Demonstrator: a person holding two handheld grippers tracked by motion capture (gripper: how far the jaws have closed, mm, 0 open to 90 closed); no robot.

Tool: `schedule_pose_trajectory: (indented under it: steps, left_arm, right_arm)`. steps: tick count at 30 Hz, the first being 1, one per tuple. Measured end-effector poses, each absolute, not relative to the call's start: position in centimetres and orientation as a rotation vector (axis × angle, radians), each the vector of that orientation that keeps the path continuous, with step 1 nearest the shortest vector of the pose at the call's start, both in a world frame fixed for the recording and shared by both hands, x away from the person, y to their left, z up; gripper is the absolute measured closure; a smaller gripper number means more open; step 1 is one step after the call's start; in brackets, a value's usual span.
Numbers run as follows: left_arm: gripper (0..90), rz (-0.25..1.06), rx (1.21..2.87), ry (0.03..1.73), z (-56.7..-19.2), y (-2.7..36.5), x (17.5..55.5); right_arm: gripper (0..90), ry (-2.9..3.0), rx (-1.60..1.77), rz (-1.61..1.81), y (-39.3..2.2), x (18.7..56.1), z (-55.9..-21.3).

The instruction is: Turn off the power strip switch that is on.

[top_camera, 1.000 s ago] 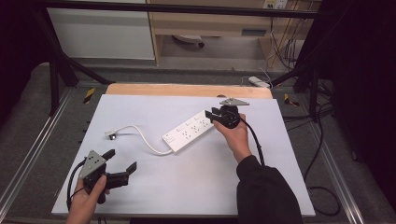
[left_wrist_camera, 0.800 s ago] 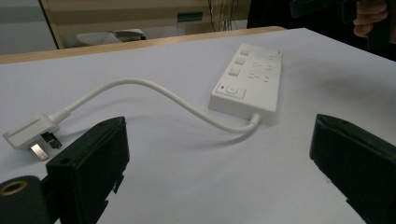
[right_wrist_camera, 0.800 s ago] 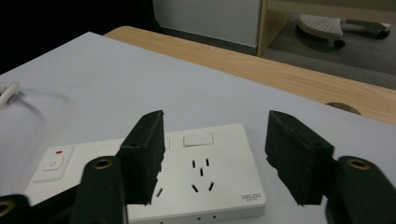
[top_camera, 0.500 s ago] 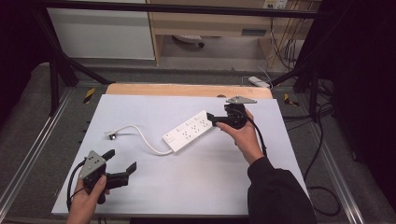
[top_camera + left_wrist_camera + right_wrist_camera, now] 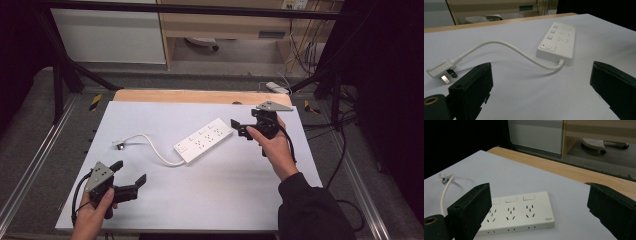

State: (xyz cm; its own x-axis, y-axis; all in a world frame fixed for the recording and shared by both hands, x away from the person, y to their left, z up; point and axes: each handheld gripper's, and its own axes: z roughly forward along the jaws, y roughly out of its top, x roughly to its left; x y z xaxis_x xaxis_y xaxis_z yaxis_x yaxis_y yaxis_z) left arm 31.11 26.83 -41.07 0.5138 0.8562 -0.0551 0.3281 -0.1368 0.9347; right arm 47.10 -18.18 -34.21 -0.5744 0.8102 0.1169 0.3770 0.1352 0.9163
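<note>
White counter (image 5: 210, 210) takes up the middle of the high view, with a wooden strip (image 5: 200, 96) along its far edge. White power strip (image 5: 204, 142) lies flat just right of frame centre, angled toward the upper right, switch end at lower left; sockets face up. Its white cable (image 5: 150, 145) curves off to the left and ends at the plug (image 5: 119, 145), which lies on the counter left of centre, pins visible in the left claw view. Right claw (image 5: 239, 129) sits at the right of centre, just off the strip's upper-right end, clear of it; jaws have just been opening, now spread wide with nothing between them, strip lying below and beyond them in the right claw view. Left claw (image 5: 129, 173) is at lower left, well apart from the strip, jaws released wide, empty, pointing toward the strip and cable. Each claw is gripped by a hand entering from the bottom edge.
</note>
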Motion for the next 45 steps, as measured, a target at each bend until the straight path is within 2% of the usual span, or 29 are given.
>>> schedule_pose_trajectory:
  steps: [15,45]
  left_arm:
    - [4.8,0.628,1.702,1.024,-41.2,26.8,31.1]
    - [4.7,0.643,1.695,1.023,-41.1,26.9,31.0]
  right_arm:
    - [2.7,1.967,1.126,1.429,-21.9,44.8,-33.2]
    - [4.2,1.748,1.118,1.464,-29.4,39.4,-34.5]
